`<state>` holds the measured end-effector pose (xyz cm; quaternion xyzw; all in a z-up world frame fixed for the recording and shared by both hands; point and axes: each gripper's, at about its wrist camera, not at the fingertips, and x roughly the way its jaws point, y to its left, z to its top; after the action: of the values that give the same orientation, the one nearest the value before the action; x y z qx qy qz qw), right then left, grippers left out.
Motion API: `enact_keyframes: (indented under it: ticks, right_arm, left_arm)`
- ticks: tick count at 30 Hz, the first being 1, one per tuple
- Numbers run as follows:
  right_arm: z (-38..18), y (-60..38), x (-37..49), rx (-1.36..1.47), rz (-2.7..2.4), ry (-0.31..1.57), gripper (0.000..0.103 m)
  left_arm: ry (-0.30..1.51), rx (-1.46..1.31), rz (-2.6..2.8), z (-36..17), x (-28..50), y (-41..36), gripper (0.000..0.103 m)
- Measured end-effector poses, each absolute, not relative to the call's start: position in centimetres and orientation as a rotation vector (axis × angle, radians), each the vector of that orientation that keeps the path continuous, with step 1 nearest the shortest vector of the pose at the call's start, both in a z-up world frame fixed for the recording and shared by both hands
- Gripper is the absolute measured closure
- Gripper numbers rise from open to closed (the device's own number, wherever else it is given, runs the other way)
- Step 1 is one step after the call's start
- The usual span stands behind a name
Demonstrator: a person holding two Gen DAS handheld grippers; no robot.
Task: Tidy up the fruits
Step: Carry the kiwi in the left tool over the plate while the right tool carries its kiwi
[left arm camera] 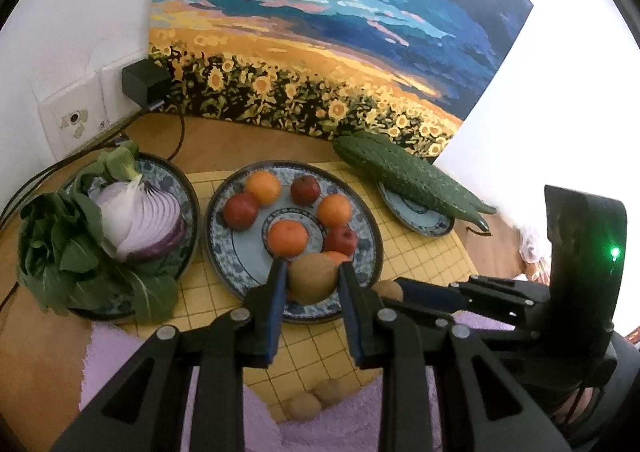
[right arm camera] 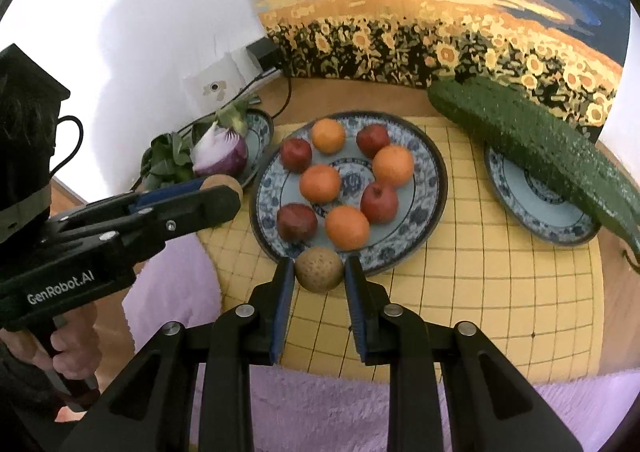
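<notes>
My left gripper (left arm camera: pixel 312 268) is shut on a brown kiwi (left arm camera: pixel 313 280), held above the near rim of the blue-patterned fruit plate (left arm camera: pixel 240 252). That plate carries several oranges (left arm camera: pixel 287 238) and red apples (left arm camera: pixel 240 211). My right gripper (right arm camera: pixel 319 263) is shut on a second kiwi (right arm camera: pixel 319 270) just in front of the same plate (right arm camera: pixel 434 172). Each gripper shows in the other's view: the right gripper (left arm camera: pixel 394 288) low on the right, the left gripper (right arm camera: pixel 224 188) on the left, each with its kiwi at the tips. Two more kiwis (left arm camera: pixel 316 400) lie near the mat's front edge.
A plate (left arm camera: pixel 176 180) on the left bears a cut red onion (left arm camera: pixel 140 220) and leafy greens (left arm camera: pixel 60 248). A small plate (right arm camera: pixel 532 220) on the right carries a long bumpy green gourd (right arm camera: pixel 532 140). Yellow grid mat (right arm camera: pixel 500 292), purple cloth (right arm camera: pixel 320 412), painting and cables behind.
</notes>
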<state>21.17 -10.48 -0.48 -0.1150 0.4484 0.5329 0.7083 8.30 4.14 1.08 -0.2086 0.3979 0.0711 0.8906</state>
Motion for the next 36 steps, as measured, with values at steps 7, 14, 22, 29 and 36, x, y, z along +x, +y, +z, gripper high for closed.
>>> enact_keyframes:
  ticks: [7, 14, 22, 29, 36]
  right_arm:
    - [0.4, -9.6, 21.8, -0.257, 1.2, 0.968, 0.076]
    - [1.5, -9.0, 22.7, -0.237, 1.197, 0.928, 0.076]
    - [1.9, -7.9, 24.1, -0.23, 1.196, 0.924, 0.076]
    - [2.0, -6.6, 24.8, -0.225, 1.213, 0.924, 0.076]
    - [1.5, -5.3, 25.5, -0.223, 1.21, 0.935, 0.076]
  left_arm:
    - [0.807, -0.45, 0.163, 1.4, 8.4, 5.2, 0.076]
    - [0.805, -0.44, 0.17, 1.6, 9.1, 6.2, 0.076]
    - [0.793, -0.449, 0.176, 1.7, 10.2, 7.3, 0.076]
    - [0.803, -0.442, 0.174, 1.5, 11.6, 8.0, 0.076]
    - [0.825, -0.462, 0.184, 0.2, 12.4, 8.9, 0.076]
